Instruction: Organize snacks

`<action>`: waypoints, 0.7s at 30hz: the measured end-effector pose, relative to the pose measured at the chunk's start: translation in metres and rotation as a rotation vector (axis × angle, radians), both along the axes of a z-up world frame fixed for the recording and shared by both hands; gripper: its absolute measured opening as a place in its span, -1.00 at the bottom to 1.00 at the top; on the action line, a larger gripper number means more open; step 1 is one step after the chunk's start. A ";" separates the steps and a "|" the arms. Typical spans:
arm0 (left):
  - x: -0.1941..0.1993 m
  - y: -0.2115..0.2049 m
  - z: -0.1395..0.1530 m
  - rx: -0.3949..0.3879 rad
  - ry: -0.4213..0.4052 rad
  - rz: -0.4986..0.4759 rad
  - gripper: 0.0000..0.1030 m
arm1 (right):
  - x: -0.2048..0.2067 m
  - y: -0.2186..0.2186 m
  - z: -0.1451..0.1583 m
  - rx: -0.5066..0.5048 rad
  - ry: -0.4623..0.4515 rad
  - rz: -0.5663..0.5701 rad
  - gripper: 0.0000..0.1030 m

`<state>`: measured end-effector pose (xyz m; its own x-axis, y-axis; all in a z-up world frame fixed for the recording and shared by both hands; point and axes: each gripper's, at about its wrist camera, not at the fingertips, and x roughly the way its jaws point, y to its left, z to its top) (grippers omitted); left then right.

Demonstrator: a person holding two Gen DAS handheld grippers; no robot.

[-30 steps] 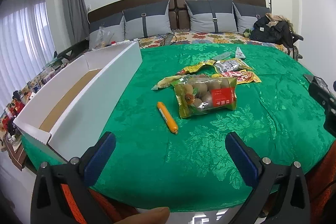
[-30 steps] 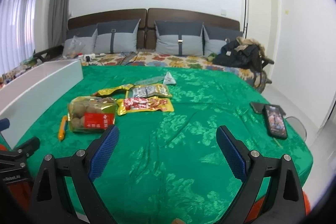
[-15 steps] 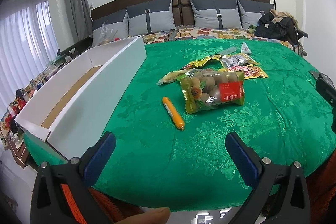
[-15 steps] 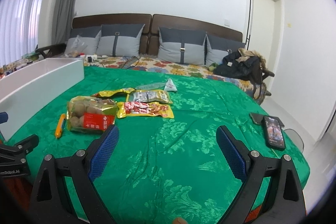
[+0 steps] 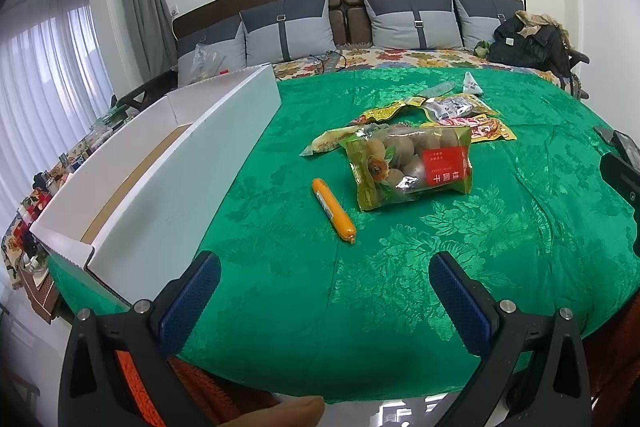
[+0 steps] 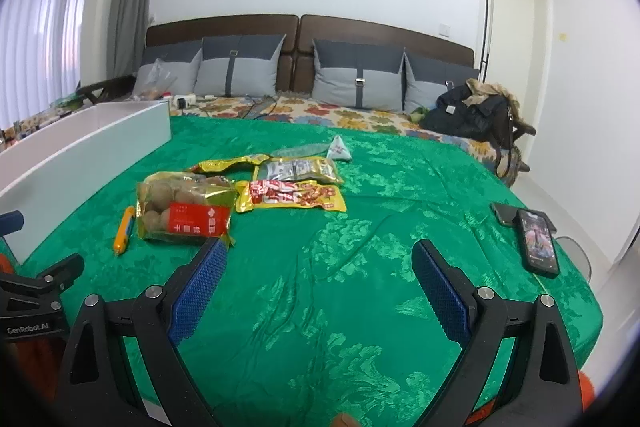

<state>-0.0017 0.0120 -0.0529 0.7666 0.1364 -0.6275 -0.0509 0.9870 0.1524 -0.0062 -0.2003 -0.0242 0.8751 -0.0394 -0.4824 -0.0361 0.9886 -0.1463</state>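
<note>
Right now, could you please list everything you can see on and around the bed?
Box: 1, white, open, left edge of bed.
Sausage stick: 1, orange, beside the box.
Bag of round brown snacks: 1, clear with red label, centre.
Flat snack packets: several, mostly yellow, behind the bag.
Bedspread: 1, green.
Pillows: 4, grey, at headboard.
Jacket: 1, black, far right.
Phone: 1, black, right edge.
Left gripper: open, empty.
Right gripper: open, empty.
</note>
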 end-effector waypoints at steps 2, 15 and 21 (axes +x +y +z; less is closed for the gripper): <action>0.000 0.000 -0.001 0.002 0.001 -0.001 1.00 | 0.001 0.000 -0.001 0.000 0.005 0.001 0.86; 0.004 0.006 -0.006 -0.010 0.022 0.015 1.00 | 0.002 0.004 -0.006 -0.009 0.027 0.018 0.86; 0.007 0.007 -0.011 -0.012 0.040 0.017 1.00 | 0.003 0.003 -0.007 -0.007 0.033 0.021 0.86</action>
